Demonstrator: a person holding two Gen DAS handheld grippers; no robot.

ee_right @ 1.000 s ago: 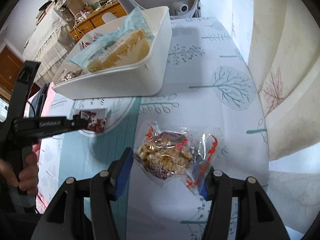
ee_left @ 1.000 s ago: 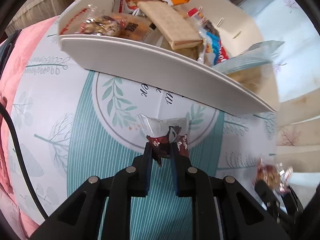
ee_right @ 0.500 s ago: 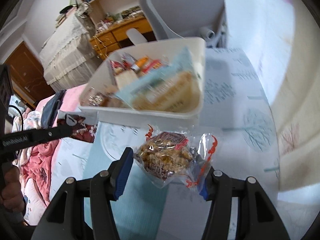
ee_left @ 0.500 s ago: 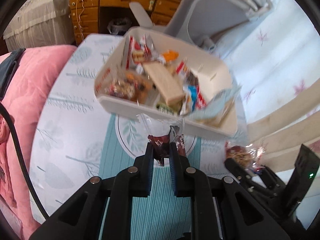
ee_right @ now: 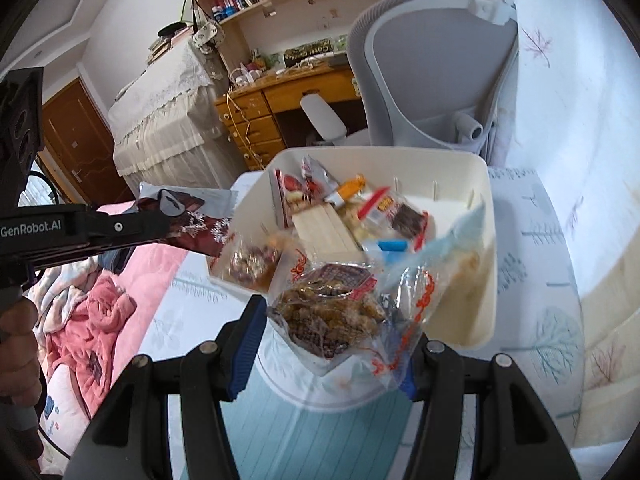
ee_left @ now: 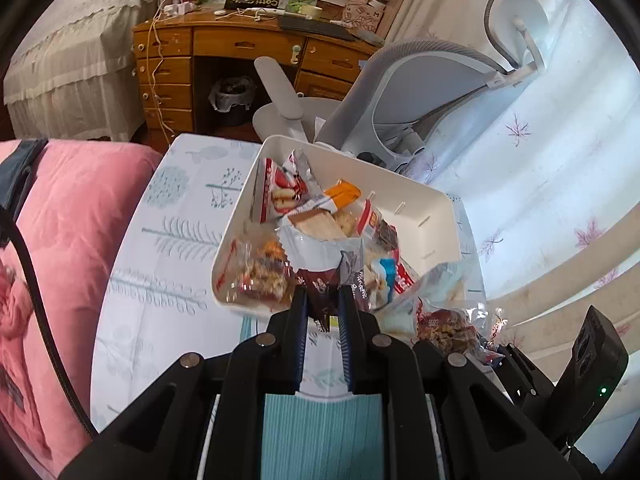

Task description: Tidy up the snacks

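Your left gripper [ee_left: 323, 308] sits at bottom centre of its view, fingers pinched tight on a dark red packet [ee_left: 320, 288], which is off the table and overlaps the bin's near wall. In the right view that same gripper [ee_right: 168, 220] reaches in from the left edge with the packet [ee_right: 192, 224] sticking out past its tips.

Your right gripper [ee_right: 332, 340] has its fingers set wide, clamped on either side of a clear bag [ee_right: 336, 312] of brown snacks with red print. The bag hangs clear of the table, in front of the bin's near rim.

Beyond both, mid-frame: white bin [ee_left: 436, 216] on the leaf-print tablecloth [ee_left: 168, 240], already piled with wrapped snacks.

Left of the table, pink bedding [ee_left: 68, 220]. Farther back, a grey chair [ee_left: 420, 92], then a wooden desk [ee_left: 224, 52] at upper left.
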